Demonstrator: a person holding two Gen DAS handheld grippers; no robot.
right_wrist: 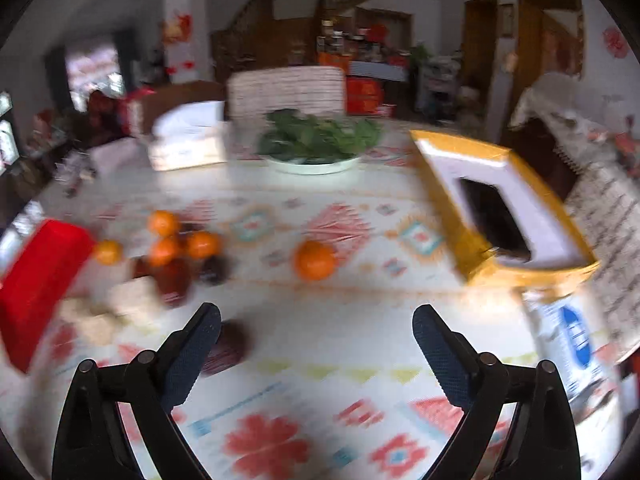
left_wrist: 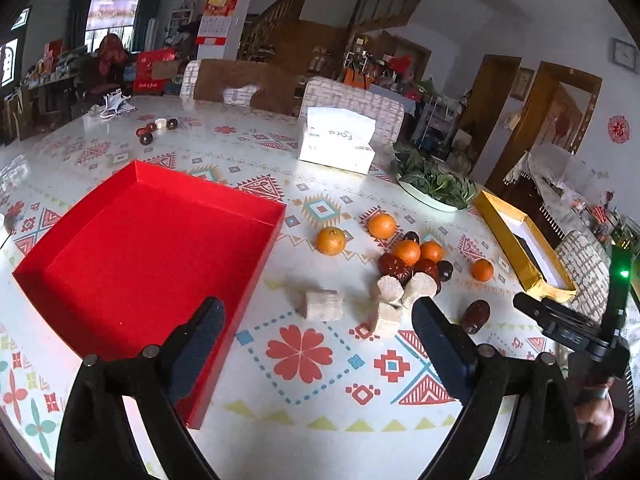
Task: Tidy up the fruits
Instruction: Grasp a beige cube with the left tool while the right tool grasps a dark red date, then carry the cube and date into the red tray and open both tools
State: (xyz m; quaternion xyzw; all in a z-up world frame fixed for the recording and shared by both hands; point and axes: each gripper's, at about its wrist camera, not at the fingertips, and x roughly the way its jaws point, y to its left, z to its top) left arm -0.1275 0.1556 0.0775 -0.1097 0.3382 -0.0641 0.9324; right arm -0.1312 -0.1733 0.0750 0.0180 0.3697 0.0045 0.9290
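An empty red tray (left_wrist: pixel 152 248) lies on the patterned table, left of my left gripper (left_wrist: pixel 318 308), which is open and holds nothing. Beyond its fingers lie pale cut cylinders (left_wrist: pixel 324 305), dark red dates (left_wrist: pixel 394 266) and several oranges (left_wrist: pixel 406 252), with one orange (left_wrist: pixel 331 241) apart nearer the tray. A lone date (left_wrist: pixel 475 316) lies beside the right finger. The right wrist view is blurred. My right gripper (right_wrist: pixel 316 316) is open and empty above the table. A single orange (right_wrist: pixel 314 260) lies ahead of it, a date (right_wrist: pixel 228 344) by its left finger, and the fruit pile (right_wrist: pixel 176 240) to the left.
A tissue box (left_wrist: pixel 338 140), a plate of greens (left_wrist: pixel 432 184) and a yellow box (left_wrist: pixel 524 248) stand behind and right of the fruit. More dates (left_wrist: pixel 154 130) lie far back. Chairs ring the table. A hand (left_wrist: pixel 600 416) shows at the right edge.
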